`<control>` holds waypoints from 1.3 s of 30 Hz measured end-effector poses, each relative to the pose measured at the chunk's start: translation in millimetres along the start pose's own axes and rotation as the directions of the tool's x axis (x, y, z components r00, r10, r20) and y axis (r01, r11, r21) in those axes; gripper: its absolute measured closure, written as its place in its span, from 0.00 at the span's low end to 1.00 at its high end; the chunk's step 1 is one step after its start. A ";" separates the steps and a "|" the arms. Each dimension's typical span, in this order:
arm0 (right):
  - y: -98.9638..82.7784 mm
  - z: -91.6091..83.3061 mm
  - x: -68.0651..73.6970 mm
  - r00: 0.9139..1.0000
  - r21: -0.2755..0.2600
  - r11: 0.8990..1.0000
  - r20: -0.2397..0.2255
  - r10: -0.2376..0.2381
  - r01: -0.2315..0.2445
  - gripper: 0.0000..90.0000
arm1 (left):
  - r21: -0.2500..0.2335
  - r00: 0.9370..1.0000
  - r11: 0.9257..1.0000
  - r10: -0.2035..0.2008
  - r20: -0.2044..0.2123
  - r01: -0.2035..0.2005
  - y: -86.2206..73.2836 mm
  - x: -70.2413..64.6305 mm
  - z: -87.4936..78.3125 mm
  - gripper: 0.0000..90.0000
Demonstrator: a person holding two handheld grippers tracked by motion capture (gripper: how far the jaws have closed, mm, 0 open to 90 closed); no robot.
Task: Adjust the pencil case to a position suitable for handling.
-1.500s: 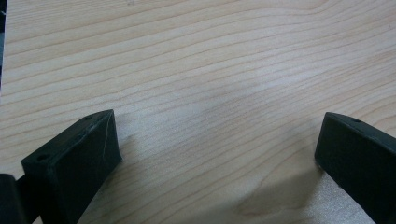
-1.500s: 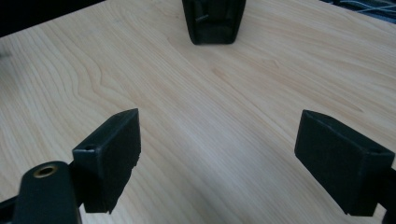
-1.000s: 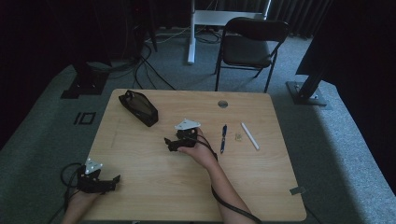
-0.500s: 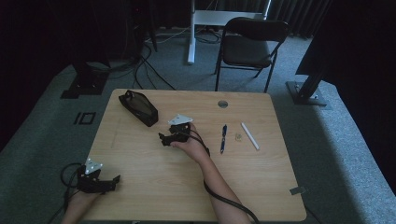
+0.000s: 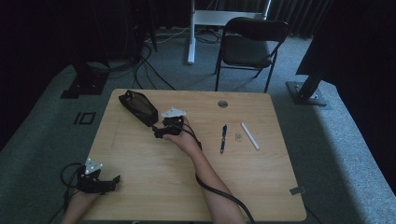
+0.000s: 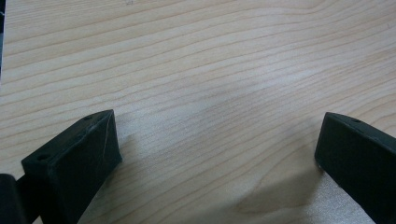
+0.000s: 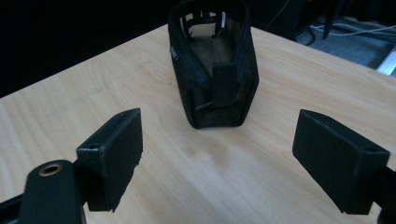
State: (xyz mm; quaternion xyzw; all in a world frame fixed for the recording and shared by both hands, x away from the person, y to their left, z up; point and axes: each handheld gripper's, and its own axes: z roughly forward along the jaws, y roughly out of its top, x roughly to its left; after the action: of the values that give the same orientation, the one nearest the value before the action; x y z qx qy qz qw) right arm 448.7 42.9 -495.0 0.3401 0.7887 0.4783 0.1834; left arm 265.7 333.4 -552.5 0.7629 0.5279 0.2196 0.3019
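- The right tool (image 7: pixel 217 154) stands wide, its jaws spread with nothing between them; it points straight at the near end of the black pouch (image 7: pixel 212 65), which lies just beyond the jaw tips, close but apart from them
- Seen from the high view, the right tool (image 5: pixel 161 132) sits just beside the pouch (image 5: pixel 137 107) at that near end; the person's forearm stretches up across the worktop (image 5: pixel 154 186) to reach it
- The pouch lies on its side toward the far left corner of the worktop, its top unzipped and gaping toward the far side; the inside looks empty as far as can be seen
- The left tool (image 6: pixel 217 154) is also wide and empty, resting low over bare wood; in the high view it (image 5: pixel 114 179) sits well apart from the pouch, near the worktop's near left edge
- To the right of the pouch, well apart from it, lie a blue pen (image 5: pixel 223 138), a small pale object (image 5: pixel 238 137) too small to identify, and a white stick (image 5: pixel 250 136)
- By my judgement the work is at its start: the pouch is approached but not gripped; gripping it and whatever follows with the loose items remains to be done
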 end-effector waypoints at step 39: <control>13.0 59.4 -2.5 0.996 0.027 0.999 0.082 0.021 -0.023 0.73 | 0.001 1.000 1.000 0.001 0.000 -0.001 0.0 0.1 0.0 0.00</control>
State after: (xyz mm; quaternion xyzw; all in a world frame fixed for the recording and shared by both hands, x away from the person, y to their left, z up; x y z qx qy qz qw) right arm 491.6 82.6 -511.9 0.3704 0.7834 0.4549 0.2053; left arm 265.8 333.5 -552.5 0.7633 0.5275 0.2195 0.3015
